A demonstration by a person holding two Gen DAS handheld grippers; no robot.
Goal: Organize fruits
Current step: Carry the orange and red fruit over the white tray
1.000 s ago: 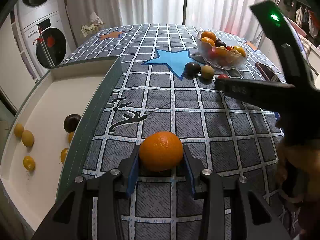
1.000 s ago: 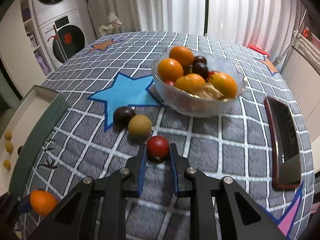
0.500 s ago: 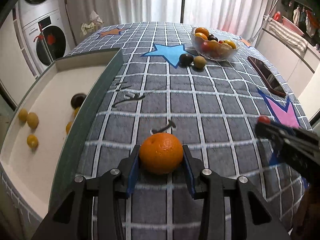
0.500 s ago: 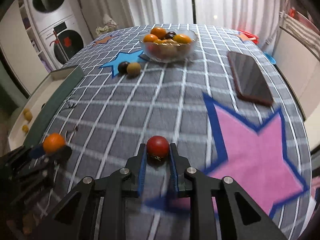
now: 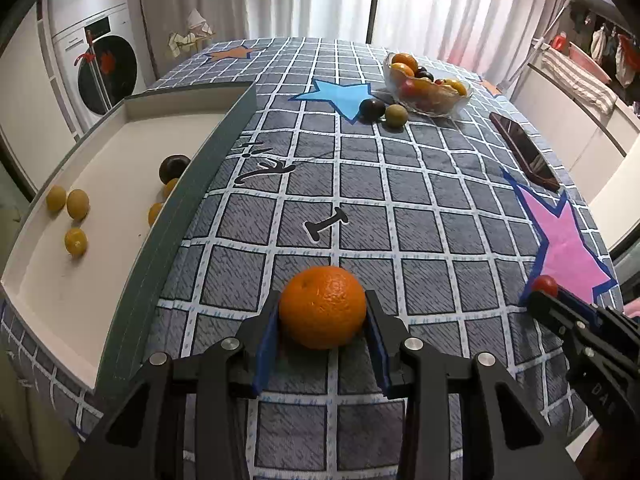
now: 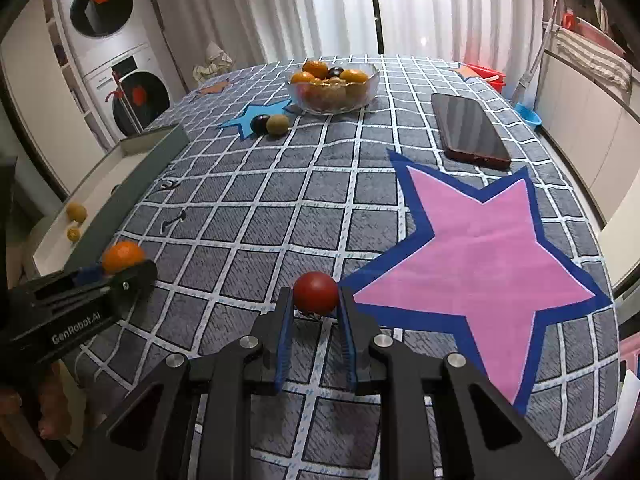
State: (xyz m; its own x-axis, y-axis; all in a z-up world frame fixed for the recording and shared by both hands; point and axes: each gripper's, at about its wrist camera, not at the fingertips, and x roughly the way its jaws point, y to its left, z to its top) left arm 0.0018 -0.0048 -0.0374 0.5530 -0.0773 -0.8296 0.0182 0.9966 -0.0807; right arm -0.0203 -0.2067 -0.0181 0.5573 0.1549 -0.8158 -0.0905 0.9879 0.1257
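My left gripper (image 5: 322,310) is shut on an orange (image 5: 322,306), held just over the checked cloth near the table's front edge and right of the white box (image 5: 100,216). That orange (image 6: 122,256) and the left gripper (image 6: 116,270) also show at the left of the right wrist view. My right gripper (image 6: 315,300) is shut on a small red fruit (image 6: 316,292), next to the pink star (image 6: 480,240). The red fruit (image 5: 545,284) and right gripper (image 5: 546,292) appear at the right edge of the left wrist view.
The white box holds several small yellow fruits (image 5: 76,204) and a dark one (image 5: 172,166). A glass bowl (image 6: 334,88) of fruit stands at the back, with a dark fruit (image 6: 260,123) and a greenish fruit (image 6: 278,124) in front. A phone (image 6: 470,128) lies at the right.
Both grippers have drawn back from the bowl toward the table's front edge, each keeping its fruit. The right one travelled much farther, ending beside the pink star.
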